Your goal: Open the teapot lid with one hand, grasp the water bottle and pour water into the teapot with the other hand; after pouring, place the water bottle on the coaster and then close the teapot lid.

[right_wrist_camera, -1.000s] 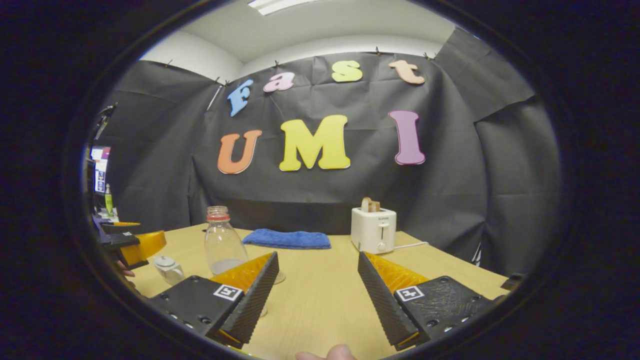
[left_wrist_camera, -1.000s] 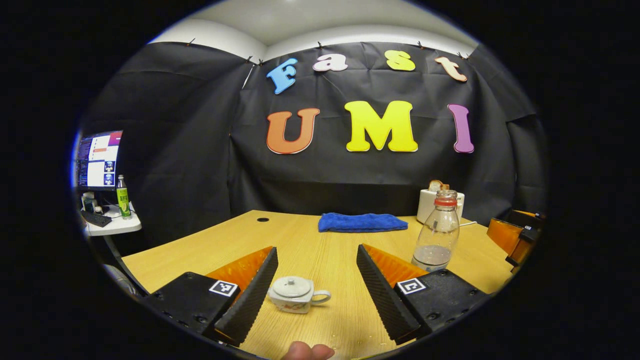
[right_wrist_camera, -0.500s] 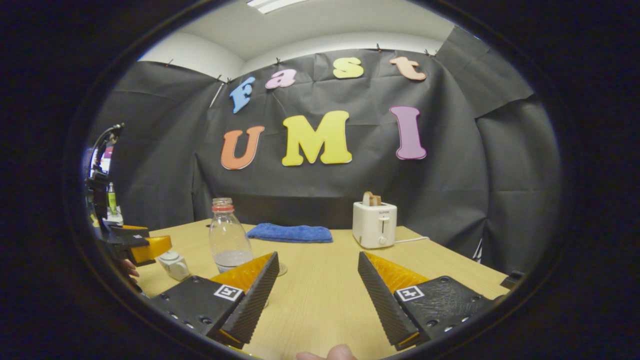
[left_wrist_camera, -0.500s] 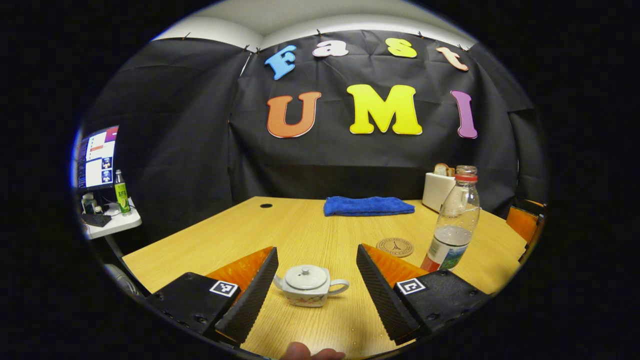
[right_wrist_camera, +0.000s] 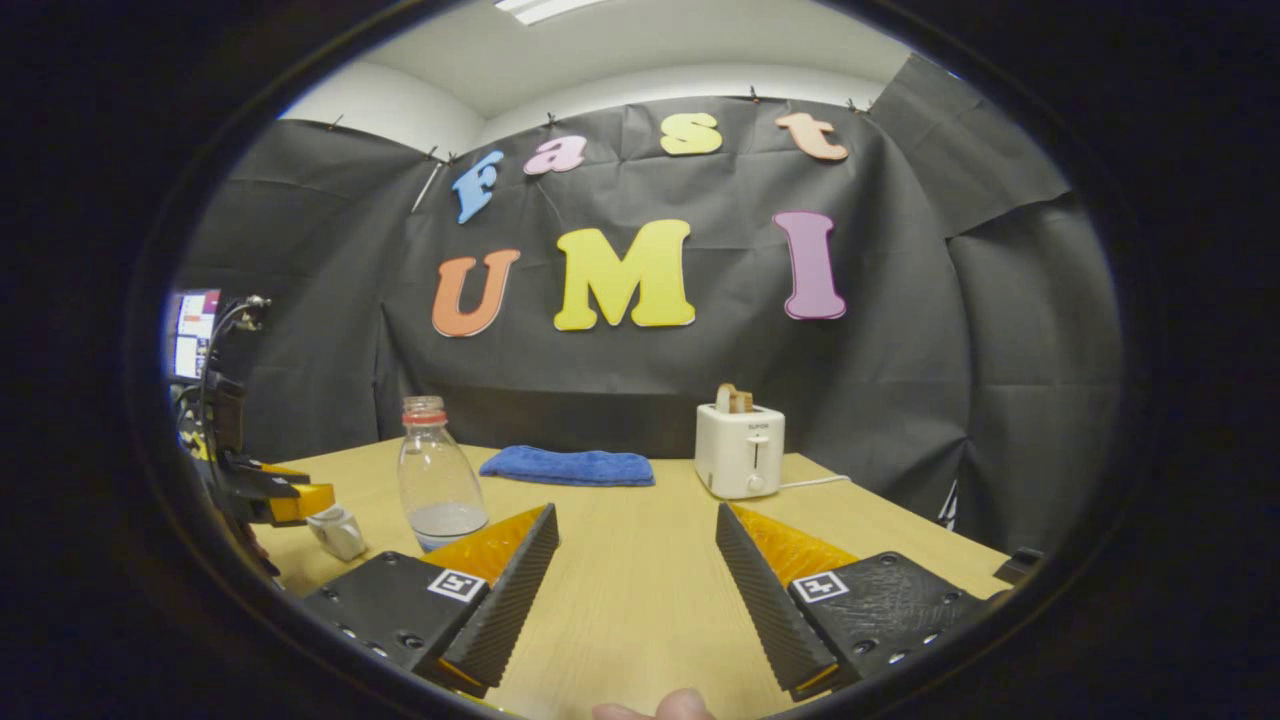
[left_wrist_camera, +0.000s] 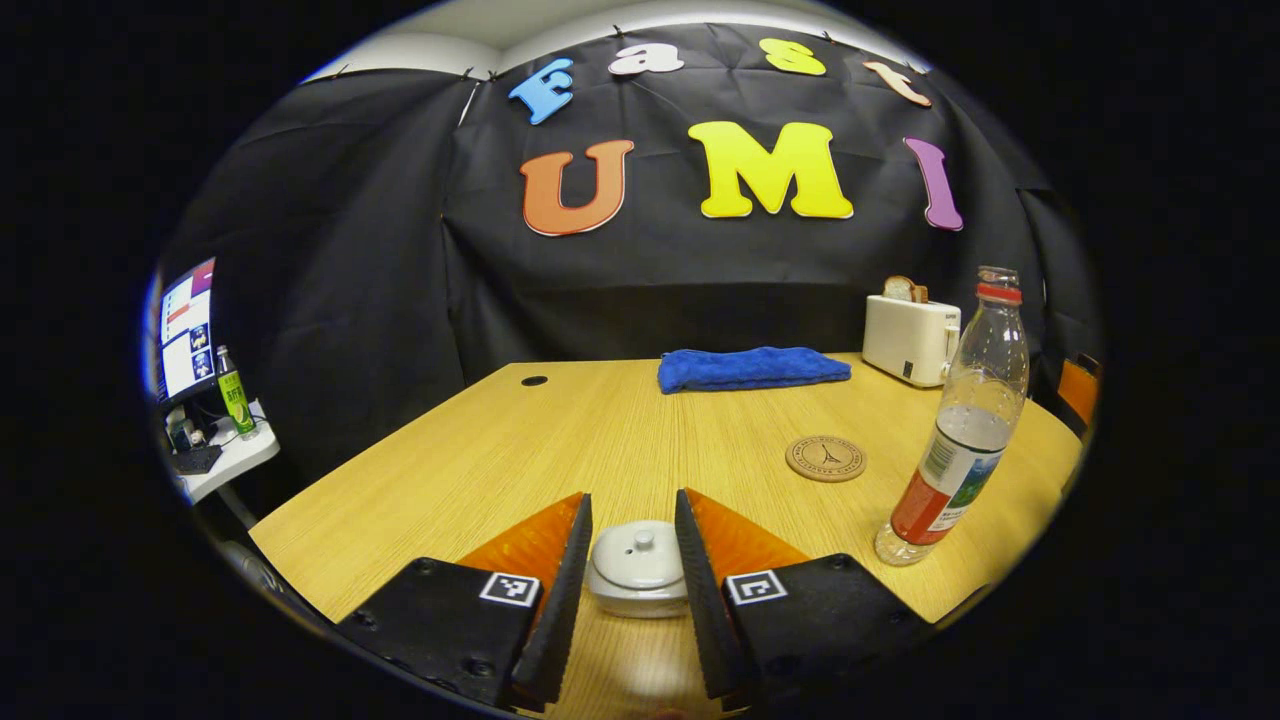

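Teapot (left_wrist_camera: 638,568), lower centre of left gripper view: sides, spout and handle hidden behind tool fingers (left_wrist_camera: 563,600); contact with pads unclear. Monitor (left_wrist_camera: 185,328) cut at left edge.

On the light wooden table (left_wrist_camera: 480,470), the small white ceramic teapot (left_wrist_camera: 638,568) stands near the front edge, between the two fingers of the left gripper (left_wrist_camera: 632,600). To its right and a little further back stands the clear plastic water bottle (left_wrist_camera: 957,440), and the round cork coaster (left_wrist_camera: 826,458) lies just left of the bottle. Behind them, by the back wall, the folded blue towel (left_wrist_camera: 752,368) lies in the middle and the white toaster (left_wrist_camera: 910,340) stands at its right, while the right gripper (right_wrist_camera: 634,590) hangs over the table in front of the toaster.
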The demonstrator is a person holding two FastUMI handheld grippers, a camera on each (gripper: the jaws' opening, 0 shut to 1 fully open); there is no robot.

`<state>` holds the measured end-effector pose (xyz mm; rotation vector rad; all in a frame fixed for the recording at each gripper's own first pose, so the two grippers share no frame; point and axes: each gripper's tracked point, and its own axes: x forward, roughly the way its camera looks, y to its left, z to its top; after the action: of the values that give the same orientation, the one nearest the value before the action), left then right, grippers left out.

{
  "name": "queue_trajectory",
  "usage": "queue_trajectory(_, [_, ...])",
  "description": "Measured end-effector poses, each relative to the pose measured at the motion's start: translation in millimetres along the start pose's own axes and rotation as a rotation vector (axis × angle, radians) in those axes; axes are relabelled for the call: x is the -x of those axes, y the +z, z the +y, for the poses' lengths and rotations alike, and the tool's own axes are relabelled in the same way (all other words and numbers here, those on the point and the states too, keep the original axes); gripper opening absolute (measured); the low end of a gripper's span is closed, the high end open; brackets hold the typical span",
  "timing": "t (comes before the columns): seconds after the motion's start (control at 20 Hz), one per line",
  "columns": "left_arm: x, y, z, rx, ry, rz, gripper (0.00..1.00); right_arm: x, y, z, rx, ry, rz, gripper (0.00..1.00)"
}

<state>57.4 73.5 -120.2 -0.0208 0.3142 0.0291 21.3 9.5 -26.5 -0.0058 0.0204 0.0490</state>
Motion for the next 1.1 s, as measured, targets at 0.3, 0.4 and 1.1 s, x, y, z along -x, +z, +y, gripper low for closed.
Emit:
queue_trajectory(0.3, [-0.6, -3.7, 0.4, 0.005, -0.020, 0.029, 0.25, 1.4, -1.1, 1.7, 0.016, 0.013, -0.003, 0.95])
queue_trajectory(0.4, [0.9, -2.5, -3.7, -0.010, -0.026, 0.032, 0.19, 1.8, -4.1, 3.4, 0.016, 0.028, 0.008, 0.95])
queue_trajectory(1.1, [30.4, 40.6, -0.8, 0.022, -0.058, -0.075, 0.03, 11.4, -16.6, 76.8, 0.052, 0.253, 0.033, 0.95])
